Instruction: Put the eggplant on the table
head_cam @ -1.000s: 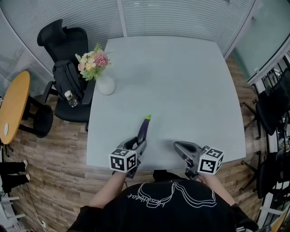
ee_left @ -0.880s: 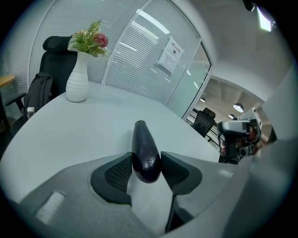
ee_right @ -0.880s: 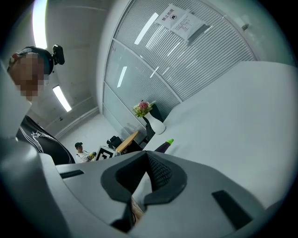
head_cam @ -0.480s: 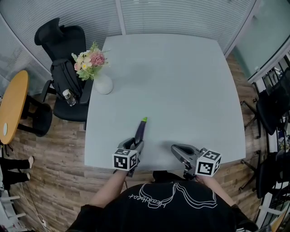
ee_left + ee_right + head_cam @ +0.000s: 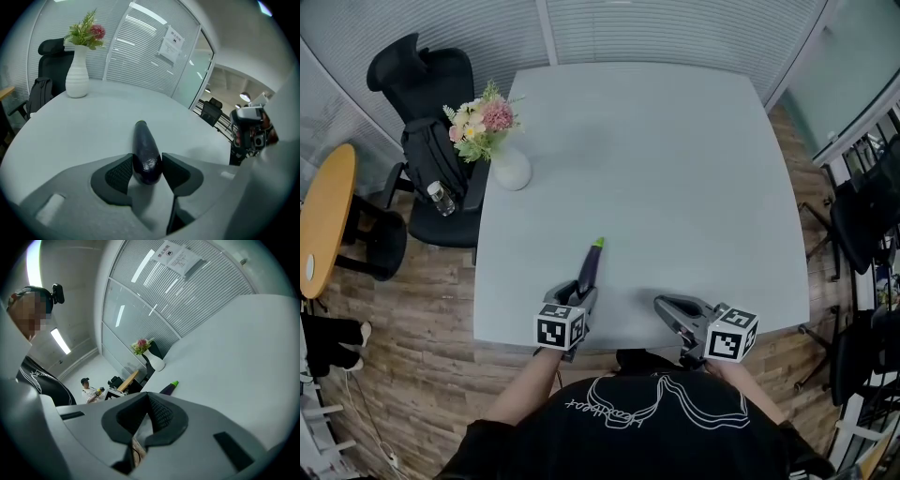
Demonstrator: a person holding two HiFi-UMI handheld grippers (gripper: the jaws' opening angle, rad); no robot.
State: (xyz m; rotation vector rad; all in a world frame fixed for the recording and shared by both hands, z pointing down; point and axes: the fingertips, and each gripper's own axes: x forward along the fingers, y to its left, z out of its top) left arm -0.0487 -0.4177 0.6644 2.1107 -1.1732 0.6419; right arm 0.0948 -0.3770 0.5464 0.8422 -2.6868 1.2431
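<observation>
A dark purple eggplant (image 5: 592,264) with a green stem end points away from me over the near part of the grey table (image 5: 675,169). My left gripper (image 5: 584,292) is shut on its thick end. In the left gripper view both pads press on the eggplant (image 5: 146,151), and its far tip lies low against the table top; whether it touches I cannot tell. My right gripper (image 5: 664,305) hovers at the near table edge, to the right of the eggplant, with its jaws together and nothing between them. The eggplant (image 5: 168,389) shows small beyond the right gripper (image 5: 149,398).
A white vase of flowers (image 5: 511,169) stands at the table's left edge. Beside it are a black office chair (image 5: 422,84) with a backpack, and a round orange table (image 5: 323,220). More chairs (image 5: 862,225) stand on the right. A person (image 5: 91,390) stands far off.
My left gripper has sunk a little toward the table top with the eggplant still in its jaws. The right gripper has stayed where it was.
</observation>
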